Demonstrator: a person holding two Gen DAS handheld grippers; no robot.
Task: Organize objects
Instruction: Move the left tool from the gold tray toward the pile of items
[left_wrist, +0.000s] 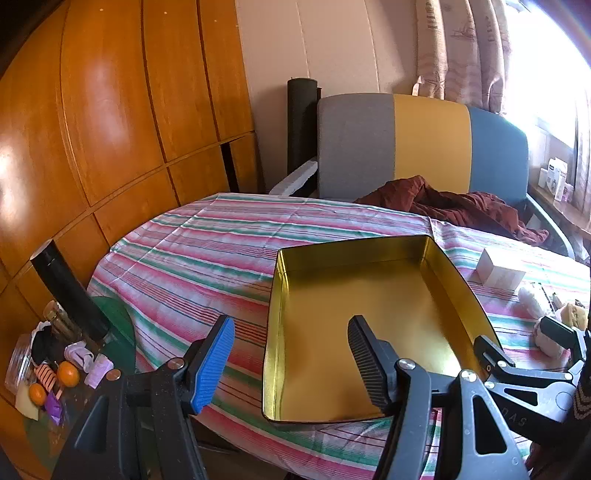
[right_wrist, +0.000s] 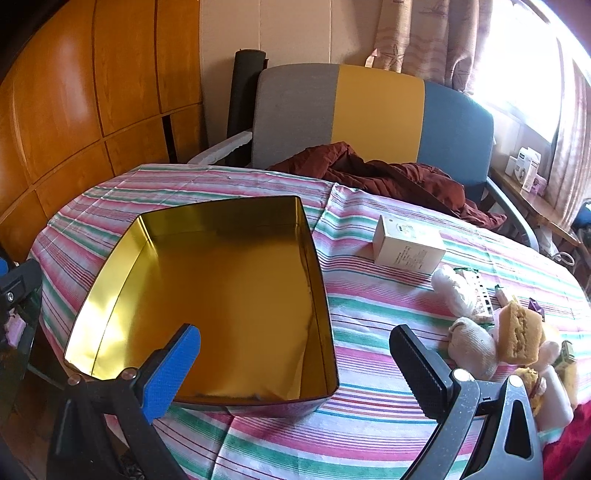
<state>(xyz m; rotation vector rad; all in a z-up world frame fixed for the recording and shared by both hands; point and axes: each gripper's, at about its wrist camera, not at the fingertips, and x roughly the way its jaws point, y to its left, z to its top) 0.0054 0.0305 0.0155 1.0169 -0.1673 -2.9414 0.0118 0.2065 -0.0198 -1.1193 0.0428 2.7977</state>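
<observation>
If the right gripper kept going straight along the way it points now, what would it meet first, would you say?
Most likely the gold tin, at its right wall or near right corner. The right gripper is open and empty, pointing down over that edge; depth is unclear, so it might reach the striped tablecloth beside the tin instead.

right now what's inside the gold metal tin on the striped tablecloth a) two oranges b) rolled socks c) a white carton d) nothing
d, the gold metal tin shows only its bare shiny floor in both wrist views, while the white carton and the rolled white socks lie outside it on the striped tablecloth, to its right.
</observation>
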